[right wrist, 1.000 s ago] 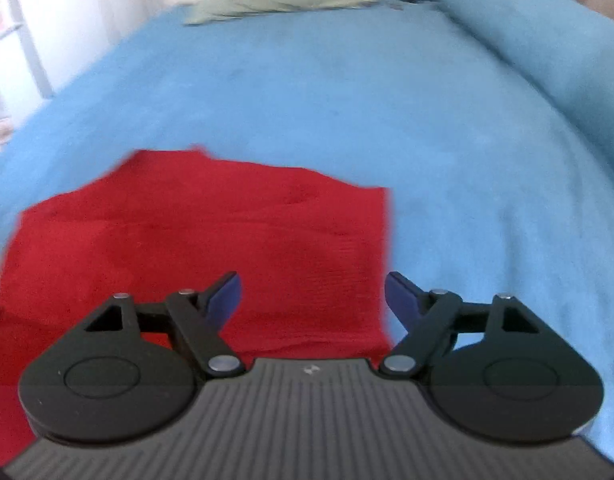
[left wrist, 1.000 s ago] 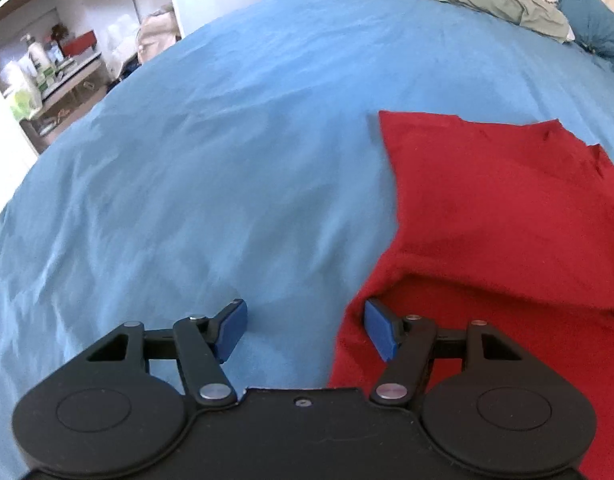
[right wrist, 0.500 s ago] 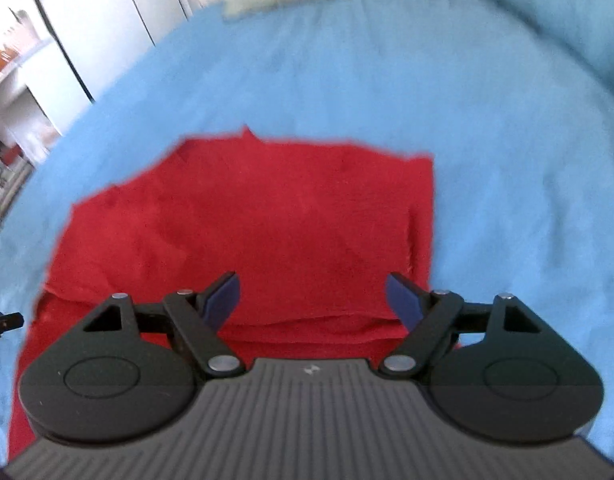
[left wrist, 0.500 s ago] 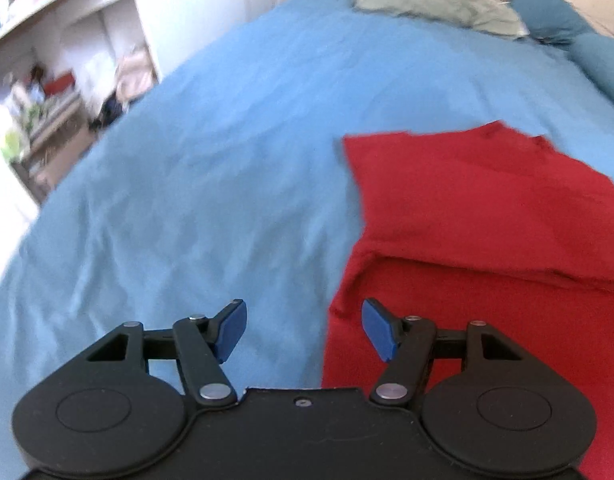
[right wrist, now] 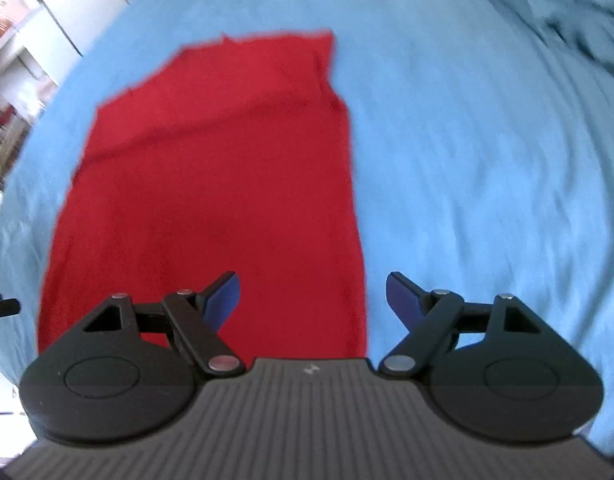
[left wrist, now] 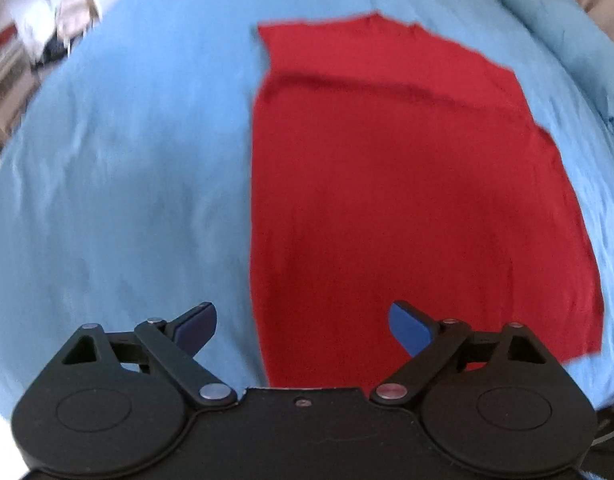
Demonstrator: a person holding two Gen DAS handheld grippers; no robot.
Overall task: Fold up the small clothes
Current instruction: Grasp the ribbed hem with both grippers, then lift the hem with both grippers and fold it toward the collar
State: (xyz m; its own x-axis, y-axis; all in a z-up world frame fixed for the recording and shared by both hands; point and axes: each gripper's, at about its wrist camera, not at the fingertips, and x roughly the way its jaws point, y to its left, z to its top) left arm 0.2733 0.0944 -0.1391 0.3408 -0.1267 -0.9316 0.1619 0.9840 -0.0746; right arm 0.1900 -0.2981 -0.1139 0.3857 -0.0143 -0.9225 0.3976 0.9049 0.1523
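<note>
From the left wrist, a flat red knit garment (left wrist: 407,200) lies on the wrinkled light-blue bedsheet (left wrist: 127,160), a folded layer across its far end, blurred shelves (left wrist: 11,52) beyond; the left gripper (left wrist: 303,326) hangs spread wide over the garment's near left edge, holding nothing. From the right wrist, the red garment (right wrist: 211,184) fills the left half of the blue sheet (right wrist: 487,160), and the right gripper (right wrist: 313,298), wide open and empty, straddles its right edge.
</note>
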